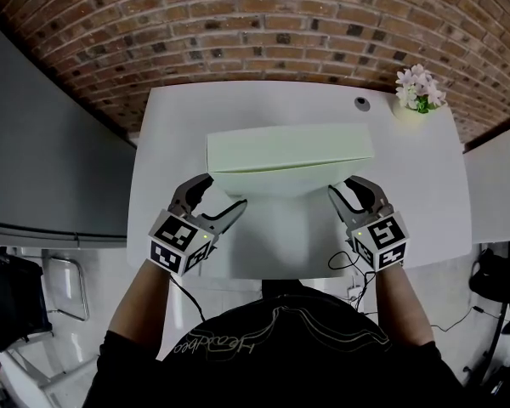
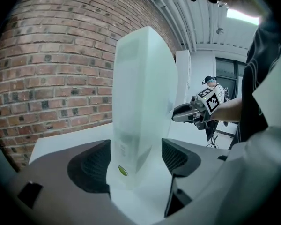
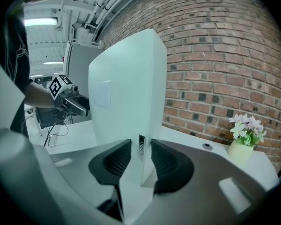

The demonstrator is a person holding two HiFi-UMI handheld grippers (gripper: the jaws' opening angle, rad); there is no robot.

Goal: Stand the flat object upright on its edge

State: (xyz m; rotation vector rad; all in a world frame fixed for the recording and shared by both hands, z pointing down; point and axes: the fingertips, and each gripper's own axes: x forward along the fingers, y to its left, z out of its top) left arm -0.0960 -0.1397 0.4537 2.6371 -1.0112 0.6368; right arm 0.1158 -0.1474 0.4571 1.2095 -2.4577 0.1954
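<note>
A white desk [image 1: 174, 126] stands against a red brick wall [image 1: 255, 24], seen from above by a camera on the person's head. At the desk's far right corner sits a small pot of pale flowers [image 1: 419, 92], with a round cable hole [image 1: 362, 104] in the desktop just to its left. In the middle of the desk a flat white console [image 1: 289, 151] stands upright on one long edge, its length running left to right, parallel to the wall. The person, in a dark shirt, reaches forward with both arms, one tool at each end of the console. The left tool [image 1: 225, 190] is at the console's left end with its jaws wide. Its own view shows the end of the console between the two dark ribbed pads, with a clear gap on one side, so the pads are not pressing it. A small green round button [image 2: 123, 171] shows low on that end face. The right tool [image 1: 340, 184] is at the console's right end. Its own view shows the jaws narrow, with both ribbed pads set against the two sides of the thin end, holding the console. Each tool's view also catches the other tool, with its cube of black and white square markers, at the far end of the console.
</note>
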